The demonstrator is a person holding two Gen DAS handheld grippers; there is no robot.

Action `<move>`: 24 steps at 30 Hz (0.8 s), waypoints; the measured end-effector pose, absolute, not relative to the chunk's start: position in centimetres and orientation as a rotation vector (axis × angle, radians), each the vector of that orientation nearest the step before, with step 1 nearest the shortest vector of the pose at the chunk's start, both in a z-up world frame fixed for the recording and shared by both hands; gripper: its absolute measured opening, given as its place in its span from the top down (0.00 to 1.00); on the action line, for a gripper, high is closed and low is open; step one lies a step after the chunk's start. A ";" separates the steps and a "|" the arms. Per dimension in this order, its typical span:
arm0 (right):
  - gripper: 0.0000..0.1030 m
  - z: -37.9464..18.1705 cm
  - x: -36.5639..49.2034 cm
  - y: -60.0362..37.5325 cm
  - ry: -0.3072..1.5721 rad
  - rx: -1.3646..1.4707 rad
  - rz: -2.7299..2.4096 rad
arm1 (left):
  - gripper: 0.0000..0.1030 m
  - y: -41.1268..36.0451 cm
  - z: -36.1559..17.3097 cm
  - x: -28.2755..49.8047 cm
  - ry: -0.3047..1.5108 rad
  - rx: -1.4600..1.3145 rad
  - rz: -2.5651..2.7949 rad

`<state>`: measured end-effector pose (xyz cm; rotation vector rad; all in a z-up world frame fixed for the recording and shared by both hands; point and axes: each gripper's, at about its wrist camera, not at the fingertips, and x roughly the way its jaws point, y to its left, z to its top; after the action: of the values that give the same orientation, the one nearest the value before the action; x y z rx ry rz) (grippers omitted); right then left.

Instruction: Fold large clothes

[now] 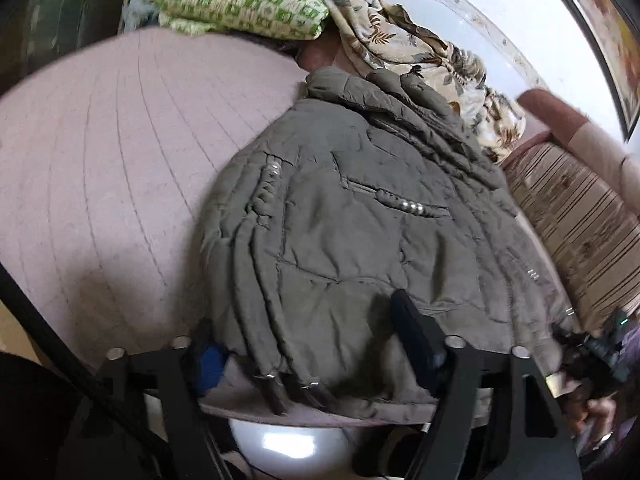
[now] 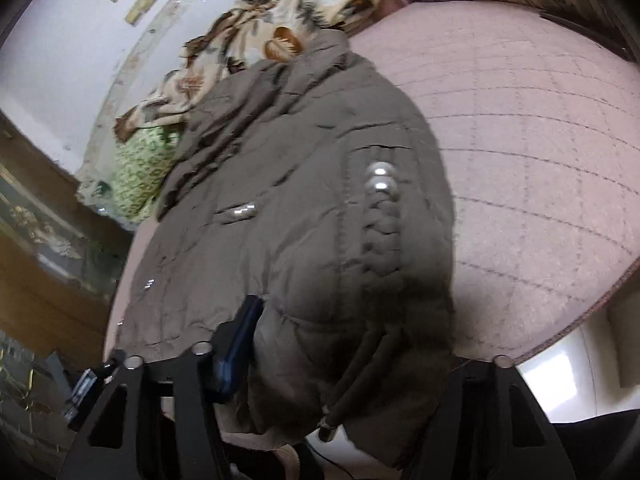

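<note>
An olive-grey padded jacket (image 1: pixel 360 216) lies spread on a pink quilted bed cover (image 1: pixel 100 160), collar far, hem at the near edge. My left gripper (image 1: pixel 312 348) straddles the hem's left part. Its blue-padded finger (image 1: pixel 208 364) presses the jacket's side and the other finger (image 1: pixel 416 332) digs into the fabric, which bunches into ridges between them. In the right wrist view the jacket (image 2: pixel 312 200) fills the middle. My right gripper (image 2: pixel 348 344) holds the hem's other part; one blue-padded finger (image 2: pixel 236 340) sinks into the padding, the other is hidden under the fabric.
A green patterned folded blanket (image 1: pixel 240 0) and a beige floral blanket (image 1: pixel 420 48) lie at the far end of the bed. A striped cushion (image 1: pixel 580 220) borders the right side. A person's hand (image 1: pixel 596 420) shows at lower right. A wooden cabinet (image 2: pixel 40 260) stands beyond the bed's left edge.
</note>
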<state>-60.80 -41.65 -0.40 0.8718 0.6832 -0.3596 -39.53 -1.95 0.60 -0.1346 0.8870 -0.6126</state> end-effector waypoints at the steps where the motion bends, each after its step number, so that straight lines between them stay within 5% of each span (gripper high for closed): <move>1: 0.46 -0.3 -60.8 -41.5 0.679 0.854 -0.387 | 0.37 -1.9 0.5 -39.3 0.892 -0.136 -0.608; 18: 0.46 -0.5 -61.1 -41.3 0.602 0.889 -0.432 | 0.42 -3.8 0.3 -39.9 0.813 -0.015 -0.504; 24: 0.76 0.7 -59.3 -39.5 0.680 0.708 -0.456 | 0.56 -5.3 0.8 -40.5 0.769 0.112 -0.470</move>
<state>-59.30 -39.51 0.73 0.7078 0.6795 -0.4558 -40.46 -5.33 0.76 0.1118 0.7693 -0.4702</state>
